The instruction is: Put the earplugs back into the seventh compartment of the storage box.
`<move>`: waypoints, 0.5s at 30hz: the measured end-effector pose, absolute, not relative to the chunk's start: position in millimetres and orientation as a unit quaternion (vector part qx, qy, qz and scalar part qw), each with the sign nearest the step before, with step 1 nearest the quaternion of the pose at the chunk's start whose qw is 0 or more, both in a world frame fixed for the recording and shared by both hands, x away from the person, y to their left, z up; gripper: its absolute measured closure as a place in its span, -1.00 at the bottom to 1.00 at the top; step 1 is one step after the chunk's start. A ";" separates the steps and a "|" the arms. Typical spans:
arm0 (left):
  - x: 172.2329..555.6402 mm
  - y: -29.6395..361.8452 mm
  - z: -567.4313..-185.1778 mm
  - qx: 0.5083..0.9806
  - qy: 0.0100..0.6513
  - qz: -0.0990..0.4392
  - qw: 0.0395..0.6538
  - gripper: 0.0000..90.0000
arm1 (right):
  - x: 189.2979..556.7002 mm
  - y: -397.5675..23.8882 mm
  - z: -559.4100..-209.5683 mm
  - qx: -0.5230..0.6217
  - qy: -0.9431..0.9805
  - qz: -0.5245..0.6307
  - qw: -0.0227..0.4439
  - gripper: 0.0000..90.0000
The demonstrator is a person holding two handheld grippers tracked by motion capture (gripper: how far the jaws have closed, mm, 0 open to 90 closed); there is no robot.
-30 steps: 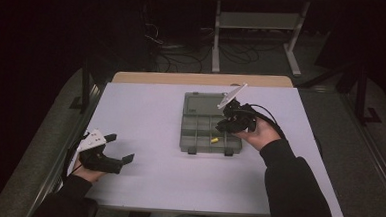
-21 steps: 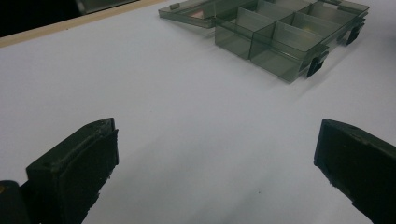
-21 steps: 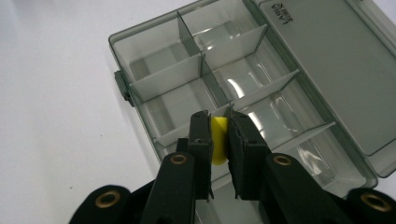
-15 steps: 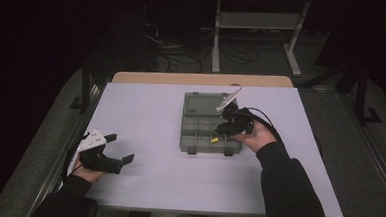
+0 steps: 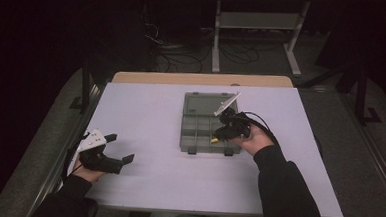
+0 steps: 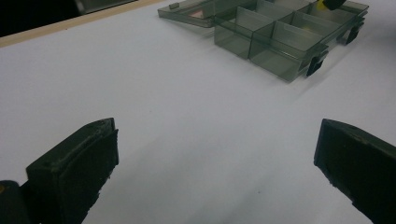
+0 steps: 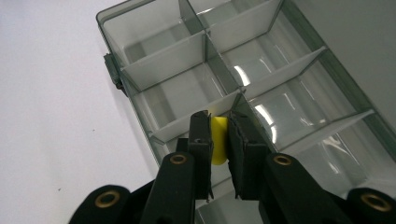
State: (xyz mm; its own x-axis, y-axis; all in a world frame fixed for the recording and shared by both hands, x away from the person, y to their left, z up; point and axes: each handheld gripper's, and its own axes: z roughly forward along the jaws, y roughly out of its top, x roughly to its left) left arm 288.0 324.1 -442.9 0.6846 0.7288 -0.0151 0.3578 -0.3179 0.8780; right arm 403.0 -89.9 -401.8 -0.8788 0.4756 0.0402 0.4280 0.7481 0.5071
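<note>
Right gripper (image 7: 218,135) clamped on a small yellow piece (image 7: 218,140) — held just above the divided compartments of the clear organizer box (image 5: 194,138), near its front right corner. Box lid lies open at the far side. Left gripper (image 5: 119,148) rests on the white table (image 5: 147,186), well apart from the box — jaws wide, nothing between them.

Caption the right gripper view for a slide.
Right tool, shut on a small yellow piece, poised over the open compartments of a clear organizer box on a white table.
</note>
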 end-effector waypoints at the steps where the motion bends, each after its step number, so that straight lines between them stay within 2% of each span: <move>1: 288.0 324.0 -442.9 0.788 0.345 0.197 0.471 -1.00 | 403.4 -89.1 -403.2 0.243 0.935 0.256 0.045 0.75; 6: 288.0 324.0 -442.9 0.788 0.345 0.197 0.471 -1.00 | 404.6 -87.2 -408.9 0.247 0.935 0.250 0.040 0.72; 8: 288.1 324.0 -442.9 0.788 0.344 0.197 0.471 -1.00 | 404.9 -86.5 -410.4 0.254 0.934 0.246 0.042 0.65; 10: 288.0 324.0 -442.9 0.788 0.345 0.197 0.471 -1.00 | 405.1 -87.0 -409.9 0.262 0.931 0.249 0.045 0.49; 11: 287.9 324.0 -442.9 0.788 0.345 0.197 0.471 -1.00 | 405.1 -87.0 -409.9 0.262 0.931 0.249 0.045 0.49; 12: 287.9 324.1 -442.8 0.788 0.345 0.197 0.471 -1.00 | 404.0 -86.7 -408.7 0.261 0.931 0.250 0.051 0.36; 13: 287.9 324.0 -442.8 0.788 0.345 0.197 0.471 -1.00 | 404.0 -86.7 -408.7 0.261 0.931 0.250 0.051 0.36; 15: 287.9 324.0 -442.8 0.788 0.344 0.197 0.471 -1.00 | 403.0 -86.9 -406.9 0.263 0.929 0.254 0.059 0.23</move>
State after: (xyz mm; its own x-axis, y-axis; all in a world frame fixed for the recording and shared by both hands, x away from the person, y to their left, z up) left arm 287.9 324.0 -442.8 0.6850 0.7284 -0.0134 0.3574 -0.3200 0.8774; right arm 403.0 -86.9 -406.9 -0.8548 0.5185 0.0241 0.4584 0.7323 0.5037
